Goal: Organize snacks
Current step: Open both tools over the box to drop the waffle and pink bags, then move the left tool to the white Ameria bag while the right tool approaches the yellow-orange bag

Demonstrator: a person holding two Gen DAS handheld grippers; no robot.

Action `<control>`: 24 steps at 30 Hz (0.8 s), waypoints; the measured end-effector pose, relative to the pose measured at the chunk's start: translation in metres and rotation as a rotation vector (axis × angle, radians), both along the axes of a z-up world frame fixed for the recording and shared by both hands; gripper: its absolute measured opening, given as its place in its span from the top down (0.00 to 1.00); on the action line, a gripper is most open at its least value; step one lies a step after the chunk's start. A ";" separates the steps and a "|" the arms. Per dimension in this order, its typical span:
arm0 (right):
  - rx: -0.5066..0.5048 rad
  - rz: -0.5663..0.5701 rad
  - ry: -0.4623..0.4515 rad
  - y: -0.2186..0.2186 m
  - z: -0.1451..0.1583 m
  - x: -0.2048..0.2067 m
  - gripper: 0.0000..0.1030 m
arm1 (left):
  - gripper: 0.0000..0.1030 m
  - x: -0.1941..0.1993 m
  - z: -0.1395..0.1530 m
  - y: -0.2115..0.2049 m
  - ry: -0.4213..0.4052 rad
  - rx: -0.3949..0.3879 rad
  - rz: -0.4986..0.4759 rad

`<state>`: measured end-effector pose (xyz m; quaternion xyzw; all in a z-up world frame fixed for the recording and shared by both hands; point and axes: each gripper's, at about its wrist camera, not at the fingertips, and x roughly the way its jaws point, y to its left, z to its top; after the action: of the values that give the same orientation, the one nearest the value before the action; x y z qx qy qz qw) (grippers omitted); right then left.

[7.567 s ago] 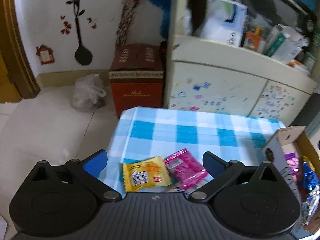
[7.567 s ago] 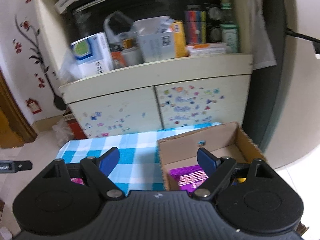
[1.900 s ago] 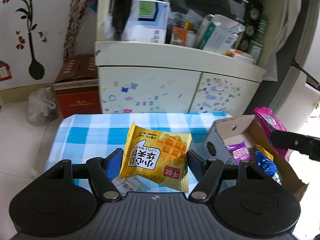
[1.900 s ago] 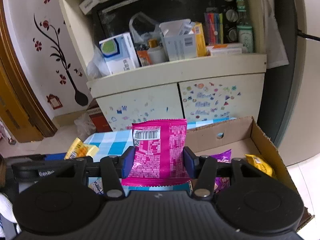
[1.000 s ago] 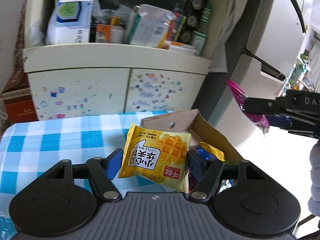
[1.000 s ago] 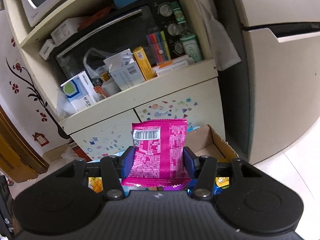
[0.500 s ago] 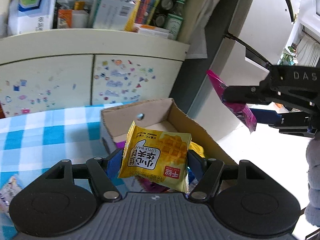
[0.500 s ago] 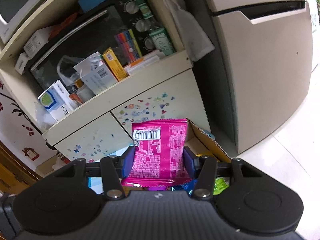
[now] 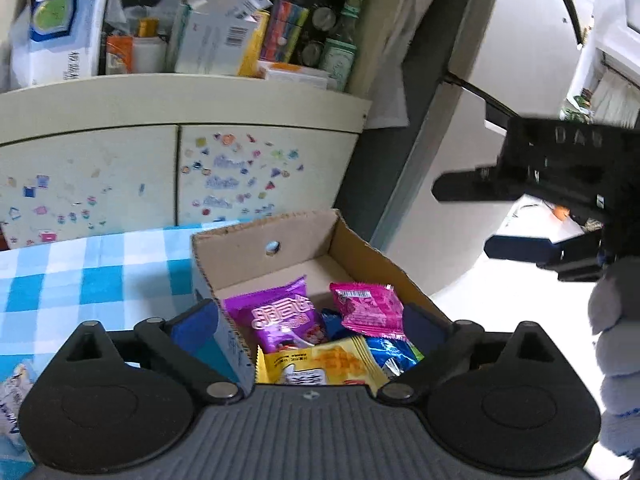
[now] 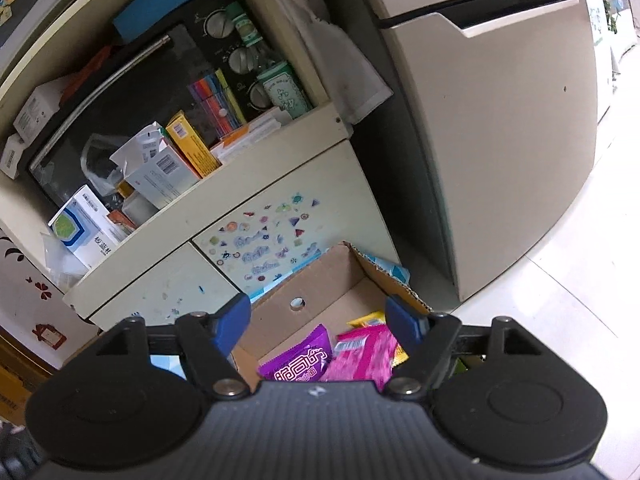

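Your left gripper (image 9: 308, 318) hangs over the near end of the cardboard box (image 9: 260, 240), and its jaws have just been opening — they now stand wide, with nothing pressed between the blue pads. The yellow waffle packet (image 9: 320, 366) lies loose in the box right below them, face up, its near edge hidden behind the gripper body. Just beyond it you see a purple packet (image 9: 280, 316) leaning against the left wall of the box, a pink packet (image 9: 366, 310) to its right, and a blue foil packet (image 9: 390, 352) partly tucked under the yellow and pink ones.

Your right gripper (image 10: 318, 322) also points down into the box (image 10: 320, 276), from its other side. Its jaws have just been opening too, and they stand about half apart with no packet between the pads. The pink packet (image 10: 360, 356) lies in the box beneath them, blurred, beside the purple packet (image 10: 298, 360); a second yellow packet (image 10: 368, 320) shows past them near the right wall.

In the left wrist view your right gripper (image 9: 492, 216) appears at the right edge, above the box and off to its side, with a gloved hand (image 9: 616, 344) behind it.

The box sits on the blue-and-white checked tablecloth (image 9: 80, 272), in front of the cream cabinet (image 9: 256, 168) with stickers on its 2 doors. One more snack packet (image 9: 12, 396) lies on the cloth at the far left edge, only partly in view.
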<state>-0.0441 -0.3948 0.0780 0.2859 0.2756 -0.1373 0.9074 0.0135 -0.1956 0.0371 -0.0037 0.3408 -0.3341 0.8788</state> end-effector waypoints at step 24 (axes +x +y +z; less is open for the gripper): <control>-0.076 0.097 0.023 0.032 -0.001 0.021 0.26 | 0.01 0.004 0.006 0.060 0.003 0.241 0.163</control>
<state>-0.0235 -0.3626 0.0773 0.2358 0.2942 -0.1070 0.9200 0.0173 -0.1356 0.0434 0.0735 0.3783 -0.2182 0.8966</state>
